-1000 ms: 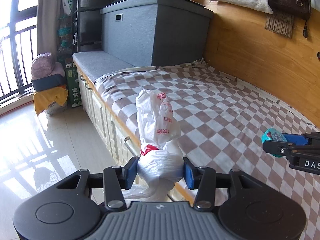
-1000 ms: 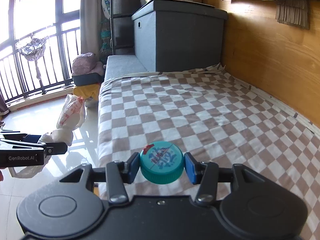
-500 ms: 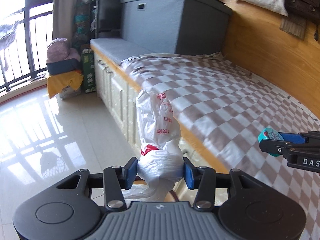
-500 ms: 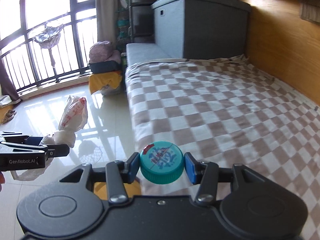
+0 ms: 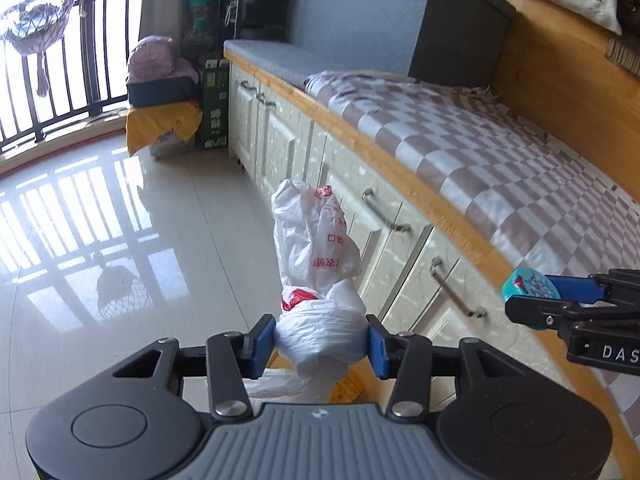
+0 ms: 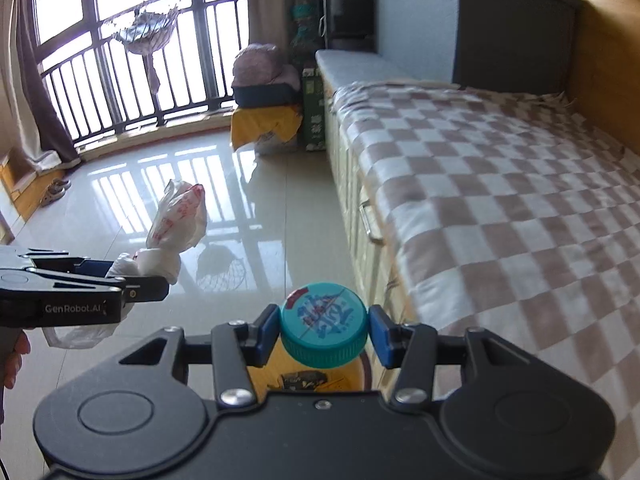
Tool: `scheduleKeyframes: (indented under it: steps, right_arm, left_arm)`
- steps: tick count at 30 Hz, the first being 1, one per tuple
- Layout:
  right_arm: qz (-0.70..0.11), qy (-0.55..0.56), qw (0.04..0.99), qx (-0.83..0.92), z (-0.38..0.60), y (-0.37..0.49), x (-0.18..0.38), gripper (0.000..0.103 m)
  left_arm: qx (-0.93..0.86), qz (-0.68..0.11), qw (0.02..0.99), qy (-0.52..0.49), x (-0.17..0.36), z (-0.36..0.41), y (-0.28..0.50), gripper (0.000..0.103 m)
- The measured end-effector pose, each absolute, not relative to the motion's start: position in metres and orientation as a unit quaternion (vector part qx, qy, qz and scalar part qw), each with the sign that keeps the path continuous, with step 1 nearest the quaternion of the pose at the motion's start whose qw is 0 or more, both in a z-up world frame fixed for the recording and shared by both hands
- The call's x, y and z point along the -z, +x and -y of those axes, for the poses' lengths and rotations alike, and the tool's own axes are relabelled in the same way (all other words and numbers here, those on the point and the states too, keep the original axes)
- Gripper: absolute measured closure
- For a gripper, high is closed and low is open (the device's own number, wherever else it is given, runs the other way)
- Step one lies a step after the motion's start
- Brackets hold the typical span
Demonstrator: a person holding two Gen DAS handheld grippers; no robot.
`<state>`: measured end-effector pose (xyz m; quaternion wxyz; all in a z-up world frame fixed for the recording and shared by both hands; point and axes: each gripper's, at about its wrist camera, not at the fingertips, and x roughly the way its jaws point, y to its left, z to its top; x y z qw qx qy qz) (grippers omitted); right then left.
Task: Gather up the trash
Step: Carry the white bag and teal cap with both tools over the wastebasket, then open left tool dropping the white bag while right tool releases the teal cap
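The left gripper (image 5: 321, 339) pinches a white plastic bag (image 5: 316, 256) between its blue pads (image 5: 264, 338); the pads press into the bunched lower part of the bag, and its loose top with red printing stands up beyond the fingers; a further fold of the bag hangs below the fingers. The bag is held in the air above the glossy tiled floor (image 5: 120, 240), just beside the cream drawer fronts (image 5: 380, 240) of a long bench. From the right wrist view the same bag (image 6: 176, 224) shows at the left, clamped in the left gripper (image 6: 132, 280), with part of a hand (image 6: 16, 360) at the frame edge.

The right gripper (image 6: 323, 330) is closed on a teal bottle cap (image 6: 323, 320); both pads touch the ribbed sides of the cap; below it a yellowish body with a dark label shows, probably the bottle that the cap sits on, though most of it is hidden behind the gripper. In the left wrist view the cap (image 5: 530, 286) appears at the right, held by the right gripper (image 5: 532, 300) over the edge of the bench.

A brown and white checked cloth (image 6: 500, 208) covers the bench top; a grey storage box (image 6: 472, 20) stands at its far end; a bundle under a yellow cloth (image 6: 266, 124) sits on the floor near the black balcony railing (image 6: 120, 92).
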<state>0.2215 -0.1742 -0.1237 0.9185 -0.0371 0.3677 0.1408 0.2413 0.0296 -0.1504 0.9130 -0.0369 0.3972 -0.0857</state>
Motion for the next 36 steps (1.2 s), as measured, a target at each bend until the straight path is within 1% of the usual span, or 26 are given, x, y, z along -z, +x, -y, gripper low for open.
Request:
scheduleKeyframes:
  steps: [12, 23, 28, 33, 36]
  right_arm:
    - [-0.446, -0.052, 0.878, -0.164, 0.13, 0.244, 0.211, 0.054]
    - [-0.516, -0.054, 0.84, -0.157, 0.121, 0.262, 0.294, 0.054]
    - [-0.535, -0.044, 0.83, -0.149, 0.13, 0.273, 0.317, 0.054]
    - [-0.54, -0.034, 0.828, -0.146, 0.139, 0.286, 0.328, 0.054]
    - [-0.543, -0.031, 0.827, -0.145, 0.143, 0.295, 0.333, 0.054]
  left_arm:
    - [0.079, -0.463, 0.881, -0.052, 0.23, -0.058, 0.262, 0.055]
    - [0.097, -0.54, 0.833, -0.067, 0.321, -0.043, 0.295, 0.055]
    - [0.101, -0.568, 0.812, -0.091, 0.355, -0.026, 0.317, 0.055]
    - [0.119, -0.576, 0.805, -0.074, 0.377, -0.005, 0.339, 0.054]
    - [0.125, -0.574, 0.806, -0.076, 0.385, -0.002, 0.352, 0.052]
